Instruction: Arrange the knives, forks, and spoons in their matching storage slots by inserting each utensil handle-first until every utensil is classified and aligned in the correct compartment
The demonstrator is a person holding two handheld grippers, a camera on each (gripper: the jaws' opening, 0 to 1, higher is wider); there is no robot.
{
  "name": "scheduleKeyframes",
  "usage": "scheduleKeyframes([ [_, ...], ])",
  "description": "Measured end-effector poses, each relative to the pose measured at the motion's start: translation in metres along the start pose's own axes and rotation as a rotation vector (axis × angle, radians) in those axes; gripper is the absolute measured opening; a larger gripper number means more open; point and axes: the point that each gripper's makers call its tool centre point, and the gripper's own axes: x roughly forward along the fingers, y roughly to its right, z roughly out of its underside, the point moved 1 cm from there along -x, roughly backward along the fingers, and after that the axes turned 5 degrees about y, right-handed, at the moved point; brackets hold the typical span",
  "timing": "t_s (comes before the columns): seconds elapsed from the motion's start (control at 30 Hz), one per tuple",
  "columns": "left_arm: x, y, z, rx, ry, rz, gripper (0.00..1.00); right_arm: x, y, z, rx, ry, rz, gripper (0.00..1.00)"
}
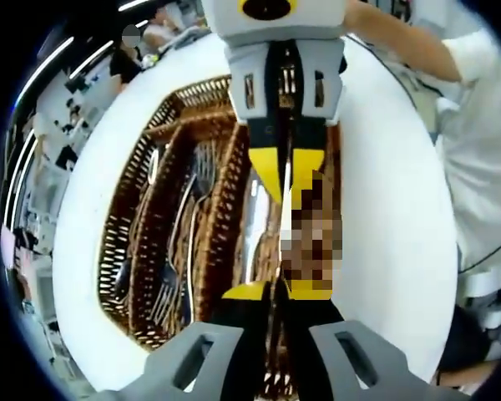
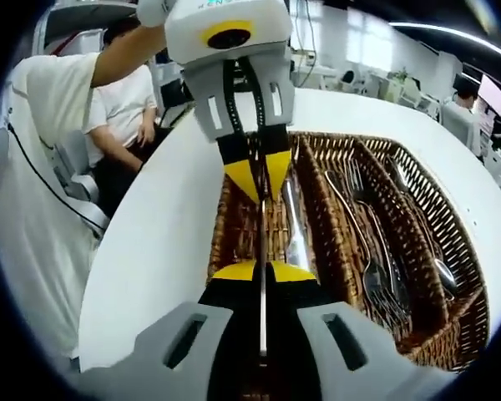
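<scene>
A wicker tray (image 2: 334, 242) with three long compartments lies on a round white table (image 2: 159, 251). One knife (image 2: 263, 242) hangs lengthwise over the tray's knife compartment, held at both ends. My right gripper (image 2: 263, 271) is shut on the near end, and my left gripper (image 2: 259, 182) is shut on the far end. In the left gripper view the same knife (image 1: 285, 219) shows edge-on between my left gripper (image 1: 281, 291) and my right gripper (image 1: 285, 171). Another knife (image 2: 296, 230) lies in that compartment. Forks (image 2: 371, 271) fill the middle one and spoons (image 2: 438, 271) the outer one.
The wicker tray (image 1: 142, 242) covers most of the table (image 1: 384, 251), with bare white top around it. A person in a white shirt (image 2: 33, 217) stands close to the table edge, and another sits behind. Desks and equipment fill the room beyond.
</scene>
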Motion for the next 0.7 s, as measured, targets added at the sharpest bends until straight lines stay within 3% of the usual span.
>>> scheduleKeyframes([
  [0.2,-0.002,-0.023,-0.002,0.015,0.005,-0.032,0.05,-0.001,0.014,-0.004,-0.015,0.018,0.03,0.04],
  [0.47,0.005,-0.045,0.007,0.024,-0.021,-0.035,0.08,0.009,0.027,0.002,0.002,0.034,0.033,0.04],
  [0.7,0.014,-0.055,0.016,0.005,-0.057,0.015,0.09,0.021,0.039,0.013,0.071,0.016,-0.019,0.06],
])
